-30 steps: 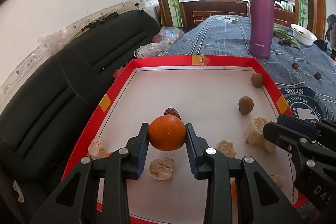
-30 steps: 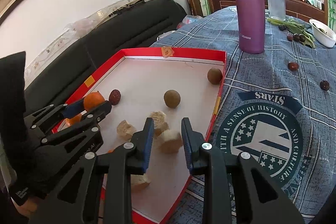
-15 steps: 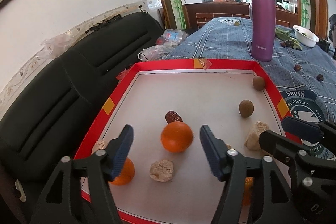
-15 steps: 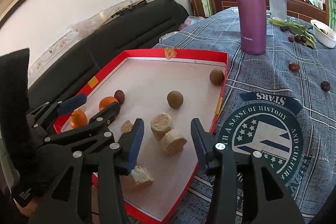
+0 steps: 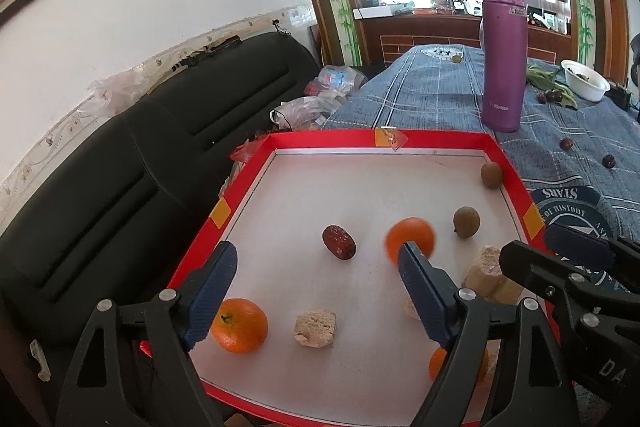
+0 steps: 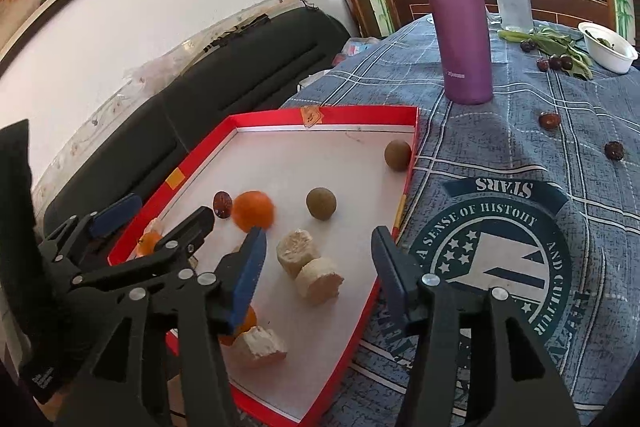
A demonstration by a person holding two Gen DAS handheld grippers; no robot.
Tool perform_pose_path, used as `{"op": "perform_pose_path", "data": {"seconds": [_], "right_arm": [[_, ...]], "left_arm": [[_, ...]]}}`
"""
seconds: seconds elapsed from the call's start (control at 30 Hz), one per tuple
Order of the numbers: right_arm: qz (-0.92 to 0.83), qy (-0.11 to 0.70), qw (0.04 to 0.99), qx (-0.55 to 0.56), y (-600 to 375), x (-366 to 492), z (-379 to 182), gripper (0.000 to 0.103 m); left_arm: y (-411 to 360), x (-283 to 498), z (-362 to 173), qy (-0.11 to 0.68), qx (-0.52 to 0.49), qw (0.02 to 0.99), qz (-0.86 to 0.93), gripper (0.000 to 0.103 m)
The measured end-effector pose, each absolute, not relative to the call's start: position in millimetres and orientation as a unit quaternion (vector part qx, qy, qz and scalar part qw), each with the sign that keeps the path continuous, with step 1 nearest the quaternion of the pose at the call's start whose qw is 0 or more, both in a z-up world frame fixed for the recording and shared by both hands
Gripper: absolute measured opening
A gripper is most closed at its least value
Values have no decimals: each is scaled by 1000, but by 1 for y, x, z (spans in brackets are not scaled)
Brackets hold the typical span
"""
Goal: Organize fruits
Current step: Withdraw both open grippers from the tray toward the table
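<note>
Tongs status: left tongs (image 5: pixel 316 283) released, jaws wide, nothing between them; right tongs (image 6: pixel 320 259) also released, over two biscuit pieces (image 6: pixel 308 267) w/o touching. Red-rimmed tray (image 5: pixel 320 139) on surface holds a blurred orange (image 5: pixel 410 239) near centre, beside a red date (image 5: pixel 339 242); second orange (image 5: pixel 239 325) at near-left corner, third partly hidden behind left tongs' right finger. Two brown fruits (image 5: pixel 466 222) toward right rim. Purple bottle (image 5: pixel 503 51) stands beyond tray; loose dates (image 6: pixel 548 120) on blue cloth
</note>
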State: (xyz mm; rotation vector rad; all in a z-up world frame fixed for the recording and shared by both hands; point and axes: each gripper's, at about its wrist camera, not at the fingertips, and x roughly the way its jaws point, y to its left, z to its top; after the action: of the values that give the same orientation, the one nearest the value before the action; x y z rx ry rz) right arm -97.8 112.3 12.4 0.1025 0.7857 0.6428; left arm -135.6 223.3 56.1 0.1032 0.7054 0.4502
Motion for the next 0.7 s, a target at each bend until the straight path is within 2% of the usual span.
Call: {"op": "perform_pose_path", "data": {"seconds": [0.23, 0.7], "right_arm": [[299, 374, 876, 61, 105, -97, 13, 61], [282, 368, 882, 88, 73, -88, 25, 61]], "left_arm": [[221, -139, 59, 337, 52, 914, 220, 85], [217, -141, 65, 330, 57, 916, 222, 86]]}}
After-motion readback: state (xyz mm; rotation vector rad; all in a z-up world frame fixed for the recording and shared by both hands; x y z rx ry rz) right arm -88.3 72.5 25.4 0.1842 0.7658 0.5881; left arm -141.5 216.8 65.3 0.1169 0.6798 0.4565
